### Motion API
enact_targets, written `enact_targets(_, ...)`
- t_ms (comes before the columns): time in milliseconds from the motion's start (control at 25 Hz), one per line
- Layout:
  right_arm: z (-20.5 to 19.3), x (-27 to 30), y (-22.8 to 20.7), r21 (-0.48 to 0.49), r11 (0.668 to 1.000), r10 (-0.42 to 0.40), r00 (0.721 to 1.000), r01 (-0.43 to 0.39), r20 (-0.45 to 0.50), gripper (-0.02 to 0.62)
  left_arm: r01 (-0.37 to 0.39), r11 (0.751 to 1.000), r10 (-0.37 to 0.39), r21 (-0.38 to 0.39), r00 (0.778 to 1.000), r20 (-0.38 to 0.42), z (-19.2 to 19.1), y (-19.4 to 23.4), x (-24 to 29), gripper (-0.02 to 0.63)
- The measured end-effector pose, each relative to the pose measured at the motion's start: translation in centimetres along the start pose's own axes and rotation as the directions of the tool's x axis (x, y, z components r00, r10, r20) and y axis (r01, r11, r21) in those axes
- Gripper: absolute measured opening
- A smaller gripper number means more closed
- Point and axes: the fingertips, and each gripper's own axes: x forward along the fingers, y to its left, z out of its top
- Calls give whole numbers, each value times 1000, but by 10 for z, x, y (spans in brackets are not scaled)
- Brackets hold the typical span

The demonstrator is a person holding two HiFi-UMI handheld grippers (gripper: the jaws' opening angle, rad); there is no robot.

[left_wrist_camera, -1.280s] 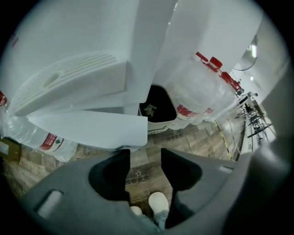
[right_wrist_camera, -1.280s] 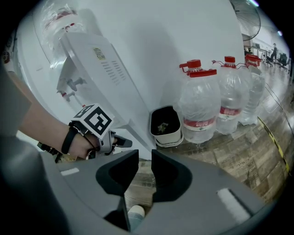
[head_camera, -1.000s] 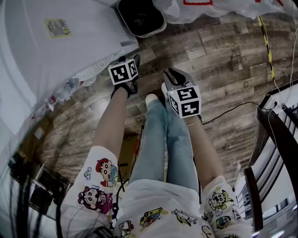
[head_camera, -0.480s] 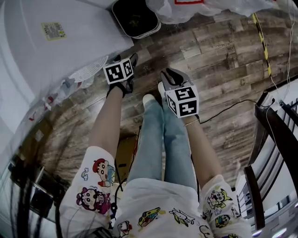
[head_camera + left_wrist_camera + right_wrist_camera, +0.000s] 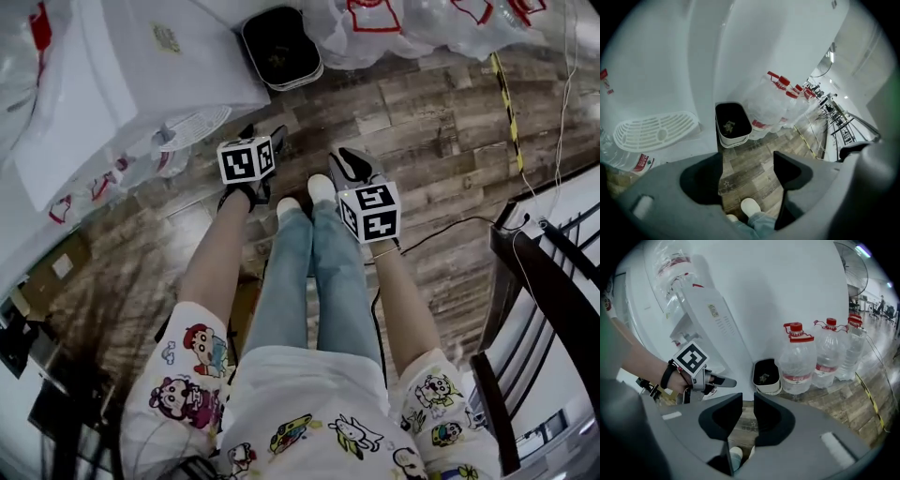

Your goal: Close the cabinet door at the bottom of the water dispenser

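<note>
Since the earlier frame, both grippers have risen from the floor, the left jaws have spread wider, and a second shoe has come into the head view. Jaws of the left gripper (image 5: 746,163) stand wide apart with nothing between them; only the wood floor (image 5: 441,112) and one white shoe (image 5: 751,206) show through the gap. Jaws of the right gripper (image 5: 747,404) stand close together with a narrow gap, pads not touching and clamped on nothing. In the head view the two grippers are side by side above the person's shoes, left nearer the water dispenser (image 5: 131,75). That white unit fills the upper left, with its slotted drip tray (image 5: 192,127) jutting from the front just beside the left gripper. The cabinet door at its base cannot be made out in any view, and neither gripper touches the unit. A black bin (image 5: 278,42) sits against the dispenser's right side. Large water bottles (image 5: 796,362) with red caps stand in a row beyond the bin.
</note>
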Motion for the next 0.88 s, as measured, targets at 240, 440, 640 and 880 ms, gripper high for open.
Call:
enact_targets(240, 27, -47, 31, -48, 999, -6, 998, 9, 54, 87, 62, 997, -64, 52, 997, 50, 4, -29, -59, 341)
enact_targets(440, 58, -89, 59, -105, 994, -15, 993, 28, 121, 87, 109, 989, -121, 100, 985, 120, 13, -51, -119, 341)
enact_targets(640, 95, -138, 98, -129, 991, -7, 972, 39, 235, 87, 137, 978, -170, 154, 959, 225, 35, -69, -192, 341)
enact_targets(880, 118, -203, 164, -190, 981, 28, 941, 39, 338, 87, 174, 970, -228, 172, 898, 376, 46, -84, -301, 337)
